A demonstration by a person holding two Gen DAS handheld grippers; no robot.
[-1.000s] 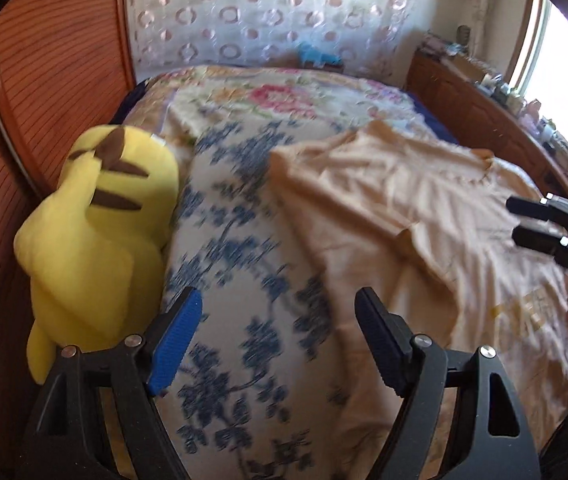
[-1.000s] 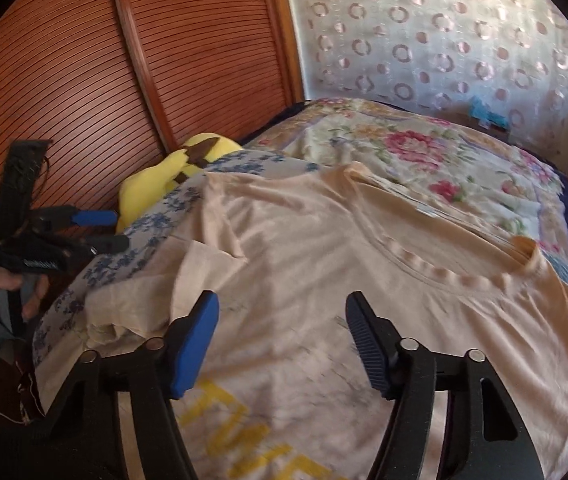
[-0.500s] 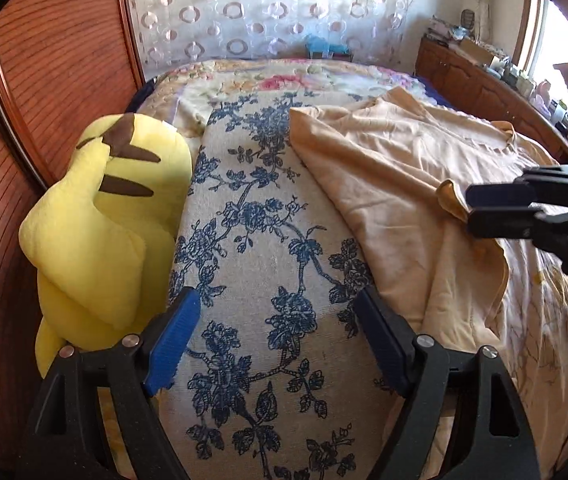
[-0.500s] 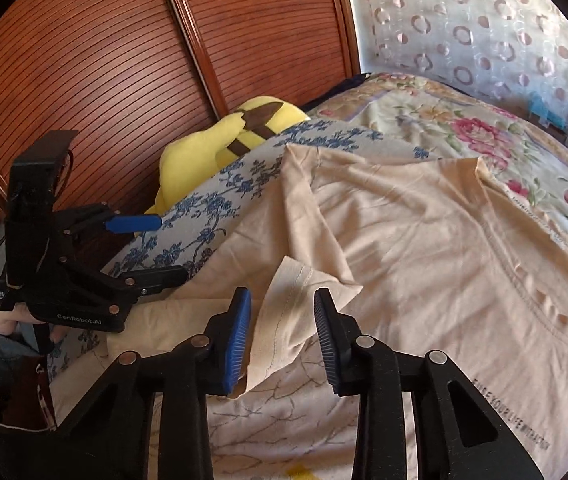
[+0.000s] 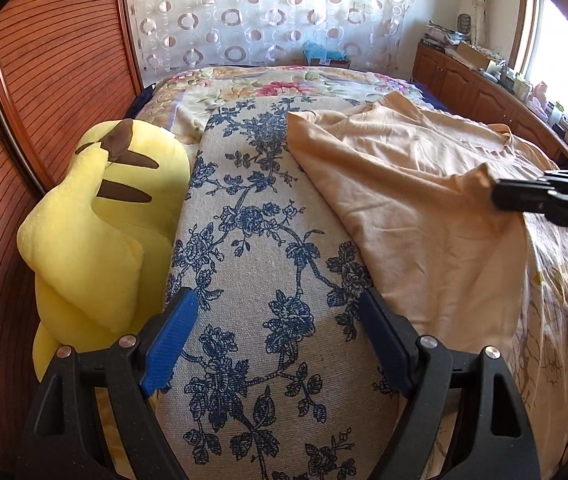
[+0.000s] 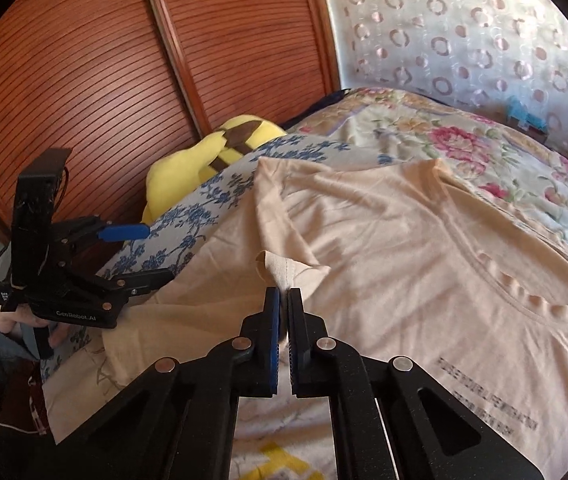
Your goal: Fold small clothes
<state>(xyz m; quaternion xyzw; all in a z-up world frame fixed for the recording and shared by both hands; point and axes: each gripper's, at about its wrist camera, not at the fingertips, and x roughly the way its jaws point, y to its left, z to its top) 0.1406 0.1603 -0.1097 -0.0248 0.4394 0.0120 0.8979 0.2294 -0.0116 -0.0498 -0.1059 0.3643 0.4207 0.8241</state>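
Your right gripper [image 6: 284, 300] pinched the sleeve hem of the peach T-shirt [image 6: 403, 248], spread across the bed [image 5: 252, 92]; your left gripper [image 5: 276, 336] hovered, fingers apart, over the blue-flowered cushion [image 5: 252, 240]. The shirt looked light and limp, best held by hems.

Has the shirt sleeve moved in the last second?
Yes. The sleeve, pinched by the right tongs, has been pulled away from the wooden doors, across the shirt.

Right gripper [image 5: 501, 196] cut off by edge; T-shirt [image 6: 423, 280] print too small to read
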